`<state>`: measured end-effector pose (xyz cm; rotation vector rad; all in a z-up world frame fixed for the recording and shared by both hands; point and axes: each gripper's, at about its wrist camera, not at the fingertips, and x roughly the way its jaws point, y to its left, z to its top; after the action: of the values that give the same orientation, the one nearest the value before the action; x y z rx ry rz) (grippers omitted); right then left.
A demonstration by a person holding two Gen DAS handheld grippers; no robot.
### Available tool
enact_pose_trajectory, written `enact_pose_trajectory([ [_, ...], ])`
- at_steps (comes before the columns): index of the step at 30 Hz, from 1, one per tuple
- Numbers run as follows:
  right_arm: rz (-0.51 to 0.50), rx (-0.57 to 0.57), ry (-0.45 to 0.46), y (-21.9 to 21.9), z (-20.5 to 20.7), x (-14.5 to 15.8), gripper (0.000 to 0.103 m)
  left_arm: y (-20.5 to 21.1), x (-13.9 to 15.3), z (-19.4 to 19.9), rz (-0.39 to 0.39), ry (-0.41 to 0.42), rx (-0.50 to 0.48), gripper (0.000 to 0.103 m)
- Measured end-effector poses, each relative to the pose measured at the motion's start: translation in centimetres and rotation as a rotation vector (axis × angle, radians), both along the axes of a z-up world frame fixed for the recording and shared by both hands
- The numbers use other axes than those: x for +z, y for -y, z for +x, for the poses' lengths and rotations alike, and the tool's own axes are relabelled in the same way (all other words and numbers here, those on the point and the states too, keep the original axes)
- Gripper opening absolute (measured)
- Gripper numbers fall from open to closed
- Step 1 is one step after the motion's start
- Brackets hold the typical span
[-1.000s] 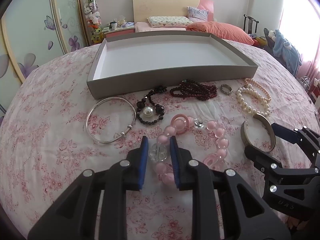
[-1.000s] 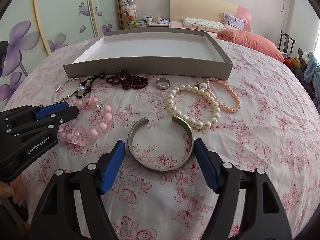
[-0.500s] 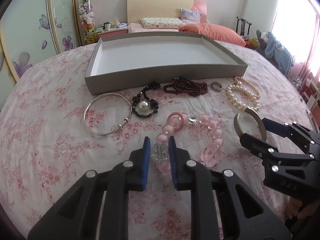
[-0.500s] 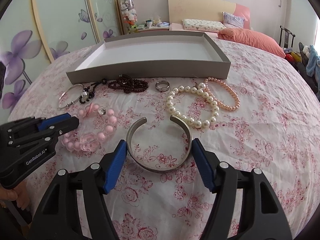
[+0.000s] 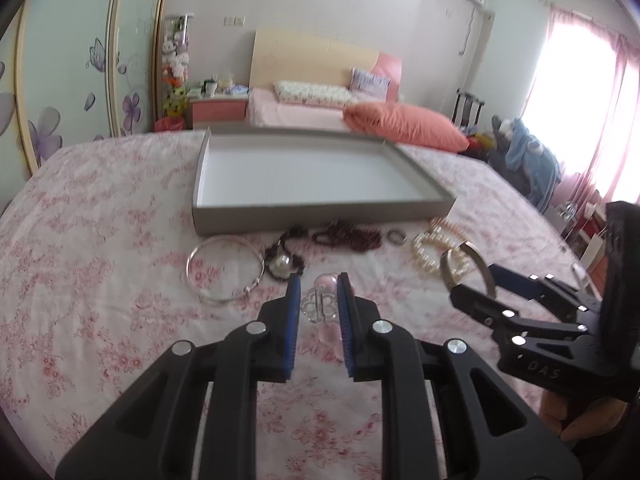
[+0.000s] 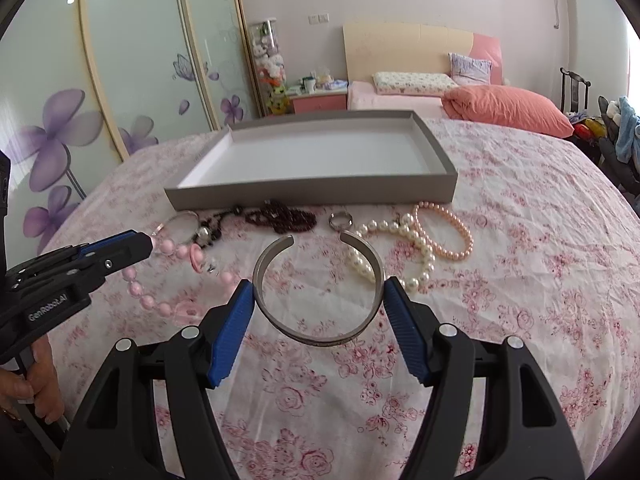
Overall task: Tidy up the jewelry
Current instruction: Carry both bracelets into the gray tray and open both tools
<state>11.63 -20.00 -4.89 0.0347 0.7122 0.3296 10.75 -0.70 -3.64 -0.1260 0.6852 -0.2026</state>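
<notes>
Jewelry lies outside the tray (image 6: 312, 192); left hand-held gripper (image 5: 318, 304) pinches beads, right (image 6: 318, 308) cuff.

Bright daylight floods from the curtained window (image 5: 576, 120), blown out; both fisheye views blur softly and vignette at corners

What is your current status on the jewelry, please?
Left gripper shut on pink bead bracelet, lifted. Right gripper shut on silver cuff bangle, lifted. Grey tray ahead, nothing in it. Path clear.
</notes>
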Motion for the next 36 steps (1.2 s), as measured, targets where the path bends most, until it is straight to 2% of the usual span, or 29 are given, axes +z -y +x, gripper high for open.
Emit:
enact_pose_trajectory([
  [6, 0.019, -0.003, 0.057, 0.3, -0.5, 1.5, 0.067, 0.5, 2.2, -1.2, -0.013, 0.071, -0.006, 0.019],
  [15, 0.031, -0.004, 0.12, 0.6, -0.6, 3.0, 0.067, 0.7, 4.5, -2.0, -0.018, 0.135, -0.01, 0.019],
  [20, 0.03, -0.011, 0.175, 0.7, -0.5, 4.3, 0.067, 0.8, 6.0, -1.7, 0.003, 0.175, 0.009, 0.019],
  [29, 0.024, -0.042, 0.284, 1.2, 0.9, 6.9, 0.067, 0.7, 8.6, 0.0, 0.054, 0.241, 0.054, 0.019],
  [36, 0.041, -0.073, 0.354, 1.0, 4.3, 8.3, 0.067, 0.5, 9.9, 3.5, 0.07, 0.271, 0.078, 0.019],
])
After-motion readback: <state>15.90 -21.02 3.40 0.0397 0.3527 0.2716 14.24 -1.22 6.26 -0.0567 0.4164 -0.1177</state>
